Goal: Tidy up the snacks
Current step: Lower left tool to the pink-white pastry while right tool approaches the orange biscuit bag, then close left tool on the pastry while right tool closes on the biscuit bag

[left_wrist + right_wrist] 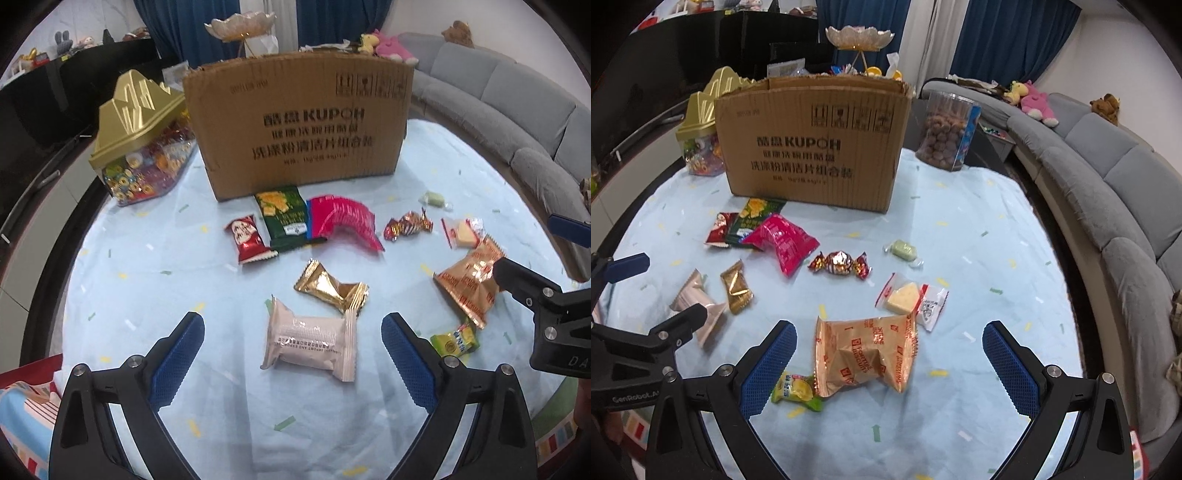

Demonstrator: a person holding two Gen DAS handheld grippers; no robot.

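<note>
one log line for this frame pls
left hand-held gripper: open, over pale packet | right hand-held gripper: open, over orange packet | box: behind

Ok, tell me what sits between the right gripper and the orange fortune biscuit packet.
Nothing visible does. The right gripper is open with the orange fortune biscuit packet lying between its fingers; only a small yellow-green candy lies beside the packet's left edge.

Ten wrapped snacks (864,360), one cardboard box (812,144), two snack jars (947,131).
</note>
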